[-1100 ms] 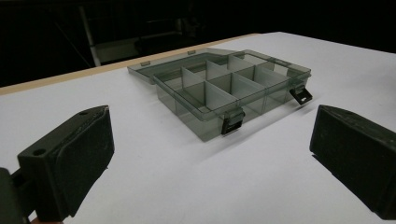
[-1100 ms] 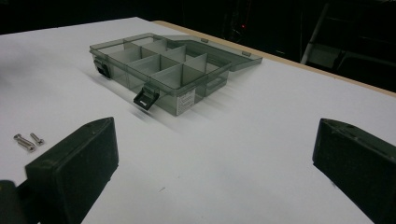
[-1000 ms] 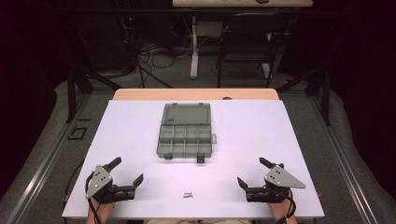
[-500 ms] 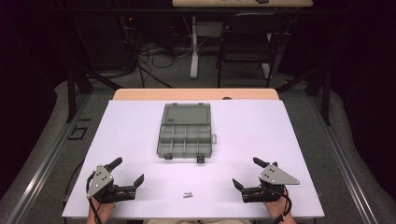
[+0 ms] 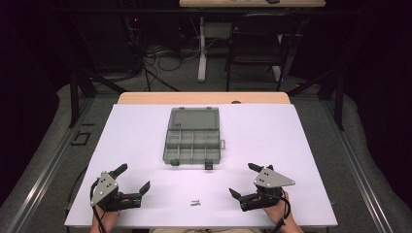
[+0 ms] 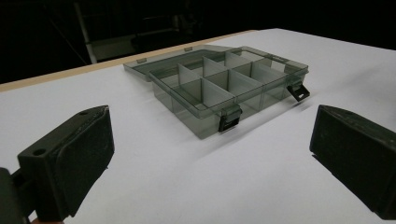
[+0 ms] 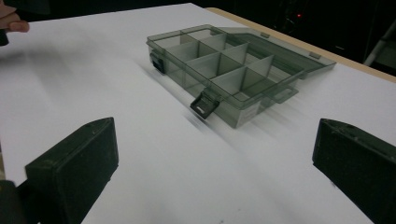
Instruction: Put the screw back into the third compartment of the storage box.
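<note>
High view, bottom edge first: the left gripper [image 5: 131,180] sits at the lower left of the frame, jaws spread wide with nothing between them, and the right gripper [image 5: 244,180] sits at the lower right, likewise spread and empty. Between the two, low in the centre, a small screw [image 5: 195,203] lies on the white table [image 5: 301,145], apart from both grippers. Farther up, in the middle of the frame, stands a grey see-through compartment box [image 5: 192,144], its lid [image 5: 194,119] folded flat behind it and its dividers bare. Two dark latches hang from its near edge.

Left gripper view has both black jaws at the lower corners, wide apart, with the box in the upper centre of the frame. Right gripper view has its jaws equally wide at the lower corners, the box in the upper centre, slightly blurred. Beyond the table, at the top of the high view, stands a dark chair [image 5: 257,46].
</note>
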